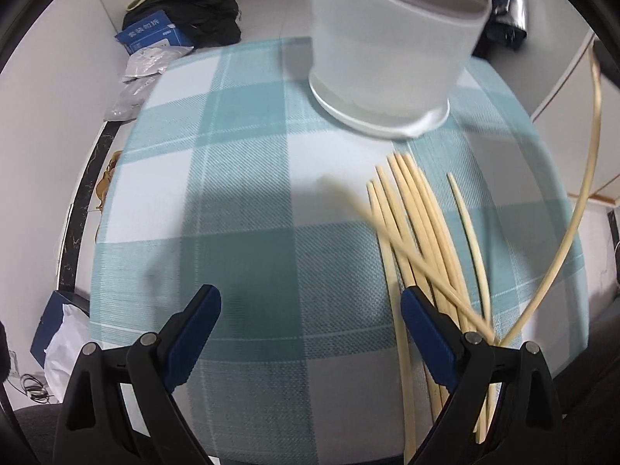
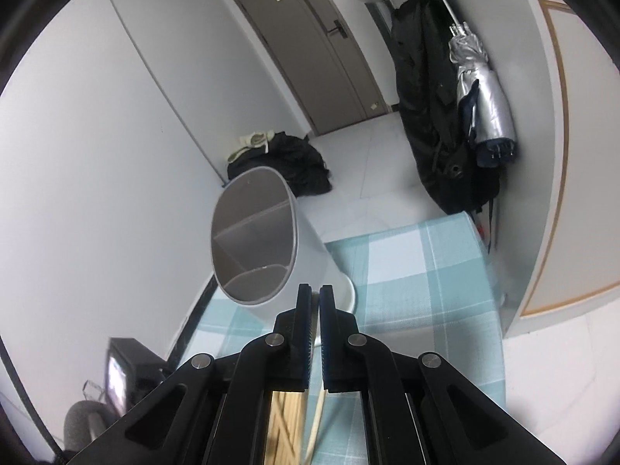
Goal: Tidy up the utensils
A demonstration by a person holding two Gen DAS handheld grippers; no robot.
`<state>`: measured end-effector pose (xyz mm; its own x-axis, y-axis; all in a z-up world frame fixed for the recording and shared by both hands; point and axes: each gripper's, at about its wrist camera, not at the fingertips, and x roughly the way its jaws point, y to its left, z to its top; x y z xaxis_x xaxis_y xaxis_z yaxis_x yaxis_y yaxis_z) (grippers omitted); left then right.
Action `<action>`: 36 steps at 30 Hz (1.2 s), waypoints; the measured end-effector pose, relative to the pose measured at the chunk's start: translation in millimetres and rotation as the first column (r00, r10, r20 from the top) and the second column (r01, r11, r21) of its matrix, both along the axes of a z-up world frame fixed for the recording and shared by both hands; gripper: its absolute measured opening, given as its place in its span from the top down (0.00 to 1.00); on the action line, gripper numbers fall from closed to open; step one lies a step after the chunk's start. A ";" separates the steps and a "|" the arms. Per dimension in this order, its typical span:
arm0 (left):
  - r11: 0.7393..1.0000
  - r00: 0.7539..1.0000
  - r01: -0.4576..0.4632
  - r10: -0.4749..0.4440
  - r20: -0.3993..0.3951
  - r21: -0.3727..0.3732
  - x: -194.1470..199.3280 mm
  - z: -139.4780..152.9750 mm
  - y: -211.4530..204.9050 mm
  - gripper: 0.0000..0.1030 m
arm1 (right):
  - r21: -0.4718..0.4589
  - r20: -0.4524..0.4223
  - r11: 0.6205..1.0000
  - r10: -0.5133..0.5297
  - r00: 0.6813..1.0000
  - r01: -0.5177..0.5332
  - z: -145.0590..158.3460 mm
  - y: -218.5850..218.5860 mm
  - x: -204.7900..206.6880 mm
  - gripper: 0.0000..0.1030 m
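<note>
Several pale bamboo chopsticks [image 1: 422, 228] lie on the teal checked cloth [image 1: 248, 201], just right of my left gripper [image 1: 310, 306], which is open and empty above the cloth. One chopstick [image 1: 581, 201] is lifted, arcing up at the right edge of the left wrist view. A white divided utensil holder [image 1: 391, 46] stands at the far side of the cloth. My right gripper [image 2: 314, 302] is shut on a chopstick [image 2: 316, 422], which hangs below the jaws, raised beside the holder's open top [image 2: 252, 240].
Black bags [image 1: 193, 15], a blue box [image 1: 151, 35] and plastic packets [image 1: 143, 73] lie on the floor at far left. A dark coat [image 2: 430, 124] and a silver umbrella [image 2: 480, 97] hang at the right. A door [image 2: 310, 46] is ahead.
</note>
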<state>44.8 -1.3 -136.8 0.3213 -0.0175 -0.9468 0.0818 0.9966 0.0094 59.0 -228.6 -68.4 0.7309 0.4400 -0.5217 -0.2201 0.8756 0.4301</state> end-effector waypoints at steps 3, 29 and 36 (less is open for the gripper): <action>1.000 1.000 -0.016 0.016 -0.012 -0.009 1.5 -0.6 2.9 0.11 | 0.010 0.005 1.000 -0.005 1.000 0.005 2.3 -3.2 -3.0 0.97; 0.890 0.966 -0.256 0.216 -0.145 -0.377 19.0 1.3 53.4 0.26 | 0.045 0.004 0.998 -0.046 0.999 0.046 3.0 -23.6 -3.8 0.97; 0.884 0.930 -0.358 0.307 -0.204 -0.301 39.3 1.6 50.0 0.26 | 0.039 0.011 0.998 -0.047 0.999 0.047 5.0 -22.9 -6.4 0.97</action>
<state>84.2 48.7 -135.2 0.2211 -0.2512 -0.9423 -0.2796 0.9094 -0.3080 52.6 -251.5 -63.3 0.7573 0.4248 -0.4961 -0.1841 0.8676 0.4618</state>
